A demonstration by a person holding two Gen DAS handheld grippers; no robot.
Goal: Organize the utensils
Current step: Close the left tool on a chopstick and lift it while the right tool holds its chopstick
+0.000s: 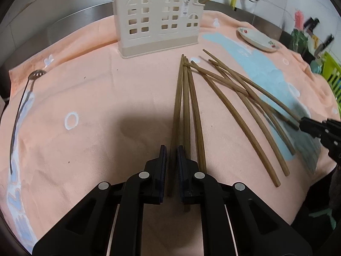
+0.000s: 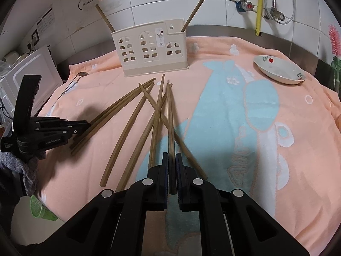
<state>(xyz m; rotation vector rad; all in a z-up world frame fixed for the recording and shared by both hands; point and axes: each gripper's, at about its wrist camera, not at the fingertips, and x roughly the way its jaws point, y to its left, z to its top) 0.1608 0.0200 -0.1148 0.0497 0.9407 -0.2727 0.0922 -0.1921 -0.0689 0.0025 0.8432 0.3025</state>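
Several brown wooden chopsticks (image 1: 223, 89) lie scattered on a peach towel in front of a beige house-shaped utensil holder (image 1: 158, 21), which has two chopsticks standing in it (image 2: 195, 10). My left gripper (image 1: 169, 149) is shut on one chopstick (image 1: 177, 111) of a group of three, low over the towel. My right gripper (image 2: 172, 155) is shut on another chopstick (image 2: 170, 119) in the crossed pile. The holder also shows in the right wrist view (image 2: 152, 50).
A slotted metal spoon (image 1: 20, 108) lies at the towel's left edge. A white floral dish (image 2: 279, 69) sits at the back right. A white appliance (image 2: 27, 76) stands left of the towel. A green basket (image 1: 332, 74) is at the far right.
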